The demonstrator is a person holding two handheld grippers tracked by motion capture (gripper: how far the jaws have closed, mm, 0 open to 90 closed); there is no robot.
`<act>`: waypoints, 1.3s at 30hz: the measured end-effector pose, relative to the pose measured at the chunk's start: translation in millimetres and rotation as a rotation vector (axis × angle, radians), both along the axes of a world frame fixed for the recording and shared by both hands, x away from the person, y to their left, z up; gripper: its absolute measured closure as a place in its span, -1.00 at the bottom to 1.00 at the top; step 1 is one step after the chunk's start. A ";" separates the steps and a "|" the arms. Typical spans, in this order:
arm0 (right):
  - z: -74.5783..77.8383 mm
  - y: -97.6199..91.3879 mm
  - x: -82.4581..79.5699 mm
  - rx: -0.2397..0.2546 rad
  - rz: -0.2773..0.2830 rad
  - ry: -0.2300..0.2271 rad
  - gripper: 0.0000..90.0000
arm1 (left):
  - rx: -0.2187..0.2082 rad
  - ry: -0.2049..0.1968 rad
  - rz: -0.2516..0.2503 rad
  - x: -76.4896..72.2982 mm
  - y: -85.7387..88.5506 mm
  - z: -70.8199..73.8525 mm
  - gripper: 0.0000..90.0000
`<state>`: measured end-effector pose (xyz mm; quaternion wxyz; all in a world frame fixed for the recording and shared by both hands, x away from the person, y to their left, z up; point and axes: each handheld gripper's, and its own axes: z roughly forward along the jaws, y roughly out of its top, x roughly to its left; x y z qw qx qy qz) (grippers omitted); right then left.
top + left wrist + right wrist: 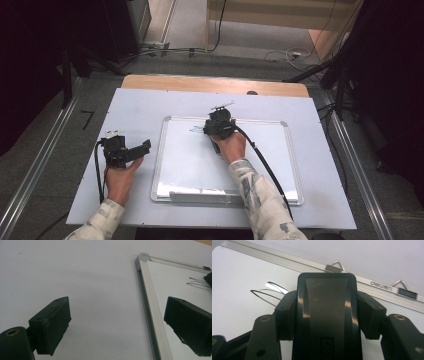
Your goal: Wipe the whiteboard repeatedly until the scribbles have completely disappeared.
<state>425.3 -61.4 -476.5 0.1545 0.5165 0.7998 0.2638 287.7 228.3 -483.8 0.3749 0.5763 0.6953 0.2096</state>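
black eraser (pixel 327 315) clamped between the two jaws of the right gripper (pixel 327 312), flat face toward the camera, pads pressing on both its sides. held over the upper left part of the whiteboard (pixel 270 150), close to the top rim; whether touching the surface, cannot tell. thin dark pen lines (pixel 265 293) on the board just left of the eraser in the right gripper view, partly hidden behind it. seen also in the left gripper view as a small scribble (pixel 197 283) near the top rim, and in the high view as a faint mark (pixel 196 130) beside the right gripper (pixel 219 125).

behind the eraser, the silver frame of the board with two metal hanging loops (pixel 337 265) and a small printed brand word. along the near rim in the high view, a narrow tray (pixel 200 196).

whiteboard lying flat on a pale sheet (pixel 140 107) that covers a wooden table (pixel 210 82).

left gripper (pixel 131 150) resting on the sheet, left of the board and apart from it, held by the left hand (pixel 120 180). jaws standing wide, nothing between them; in its own view one jaw over the sheet, the other over the board, left gripper (pixel 115 325).

right hand (pixel 231 147) over the board, patterned sleeve (pixel 260 195) coming from the bottom edge, black cable (pixel 265 165) trailing along it.
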 end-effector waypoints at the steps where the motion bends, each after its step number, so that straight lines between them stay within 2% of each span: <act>1: 0.1 -2.6 0.1 0.000 -0.007 0.001 -0.15 | 0.000 0.000 0.000 0.0 0.2 0.0 -0.84; 7: -0.1 -14.2 -1.3 0.006 -0.015 -0.003 -0.16 | 0.003 0.000 -0.004 0.6 -0.6 -0.3 -0.83; 11: -0.3 -13.7 -1.1 0.010 -0.012 -0.005 -0.17 | 0.005 -0.001 -0.005 1.4 -1.9 -0.4 -0.84; 14: 0.2 -13.7 -0.5 0.034 -0.011 0.001 -0.20 | 0.005 0.001 -0.003 1.8 -2.2 -0.5 -0.84; 20: 0.6 -13.2 1.0 0.042 -0.012 -0.018 -0.16 | 0.007 0.002 -0.008 1.8 -2.4 -0.7 -0.83; 22: 0.2 -11.7 0.3 0.029 -0.014 -0.030 -0.15 | 0.006 0.003 -0.008 1.9 -2.5 -0.8 -0.83; 27: 0.8 -3.8 0.1 0.017 0.007 -0.021 -0.15 | 0.005 -0.001 -0.009 2.4 -3.7 0.0 -0.83; 39: 0.3 21.8 -0.8 0.020 0.025 -0.016 -0.15 | 0.006 -0.001 -0.014 2.0 -3.6 0.6 -0.83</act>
